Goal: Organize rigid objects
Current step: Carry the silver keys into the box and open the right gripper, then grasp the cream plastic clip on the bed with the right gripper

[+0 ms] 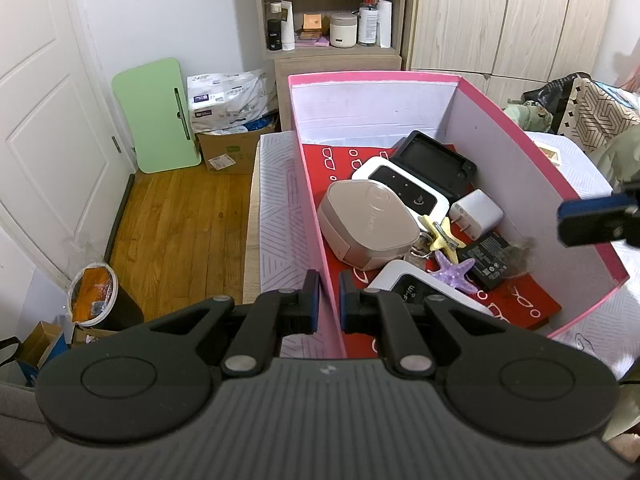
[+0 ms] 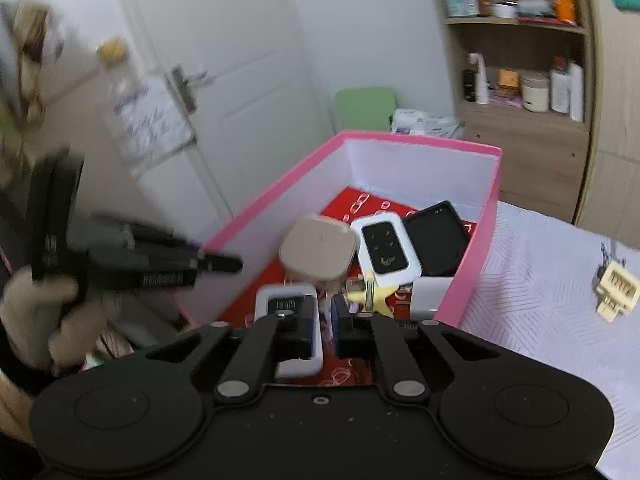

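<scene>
Between left fingers (image 1: 329,300), pinched box wall (image 1: 316,216); right fingers (image 2: 325,316) narrow, empty — could jostle starfish (image 1: 458,270).

Box (image 1: 520,148): stood on the bed cover (image 1: 276,216), before the shelf unit (image 1: 332,12).
In the box: 2 routers (image 1: 404,190) (image 1: 424,292), with a rounded device (image 1: 366,226) between them.
Tray (image 1: 434,160): behind the farther router.
Charger (image 1: 476,213): right of the rounded device.
Starfish (image 1: 458,272): beside the battery (image 1: 490,258).
Plug block (image 2: 614,290): on the cover, right of the box.
</scene>
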{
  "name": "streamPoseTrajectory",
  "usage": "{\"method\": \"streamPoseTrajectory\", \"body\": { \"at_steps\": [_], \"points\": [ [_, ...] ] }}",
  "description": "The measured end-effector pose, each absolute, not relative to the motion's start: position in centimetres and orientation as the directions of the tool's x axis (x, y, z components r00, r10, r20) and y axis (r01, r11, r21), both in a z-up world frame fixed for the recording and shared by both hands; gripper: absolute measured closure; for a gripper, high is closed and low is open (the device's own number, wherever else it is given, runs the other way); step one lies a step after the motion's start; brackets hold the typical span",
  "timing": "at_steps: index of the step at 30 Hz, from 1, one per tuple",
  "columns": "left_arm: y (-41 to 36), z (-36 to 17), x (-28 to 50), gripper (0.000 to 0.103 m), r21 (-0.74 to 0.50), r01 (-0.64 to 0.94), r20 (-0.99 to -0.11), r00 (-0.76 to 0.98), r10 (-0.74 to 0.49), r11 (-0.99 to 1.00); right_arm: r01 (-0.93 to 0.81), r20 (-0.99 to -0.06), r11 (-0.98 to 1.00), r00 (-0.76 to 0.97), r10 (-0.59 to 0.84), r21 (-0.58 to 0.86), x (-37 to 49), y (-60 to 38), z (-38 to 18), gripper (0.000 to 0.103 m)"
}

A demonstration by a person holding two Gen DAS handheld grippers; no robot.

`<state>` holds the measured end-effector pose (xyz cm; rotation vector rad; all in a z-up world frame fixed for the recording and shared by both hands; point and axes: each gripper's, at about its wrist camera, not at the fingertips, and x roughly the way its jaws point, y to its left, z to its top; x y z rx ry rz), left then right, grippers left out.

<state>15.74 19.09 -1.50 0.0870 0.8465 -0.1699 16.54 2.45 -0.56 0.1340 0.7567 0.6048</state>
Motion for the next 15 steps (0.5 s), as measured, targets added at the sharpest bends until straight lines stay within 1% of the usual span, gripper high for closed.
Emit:
{"method": "streamPoseTrajectory", "body": {
  "at_steps": [3,4,6,8,12,15],
  "points": [
    [18.9,-1.4,15.4,0.094,0.023,0.189,-0.745,0.658,-0.109,0.982,-0.396,-0.548,0.851,0.651,0.525,0.345,16.3,-0.7,0.8,0.070],
    [18.9,-1.3,15.3,0.094,0.026,0.192,-0.743,0.661,-0.109,0.981,-0.370,-0.536,0.863,0.677,0.504,0.344,16.2,-1.8,1.2,0.069],
    [18.9,-1.3,15.3,0.094,0.028,0.194,-0.742,0.661,-0.110,0.981,-0.310,-0.525,0.887,0.720,0.453,0.341,16.1,-4.2,1.7,0.066],
    [18.9,-1.3,15.3,0.094,0.026,0.194,-0.742,0.661,-0.111,0.981,-0.238,-0.541,0.923,0.754,0.373,0.304,16.1,-6.1,1.7,0.065],
    [18.9,-1.4,15.3,0.094,0.024,0.191,-0.739,0.664,-0.111,0.981,-0.082,-0.595,0.985,0.789,0.156,0.148,16.3,-8.5,0.2,0.061],
    [19.0,-1.4,15.3,0.094,0.020,0.189,-0.739,0.665,-0.113,0.982,-0.012,-0.619,0.996,0.783,0.063,0.087,16.9,-10.2,-1.4,0.059]
  ]
}}
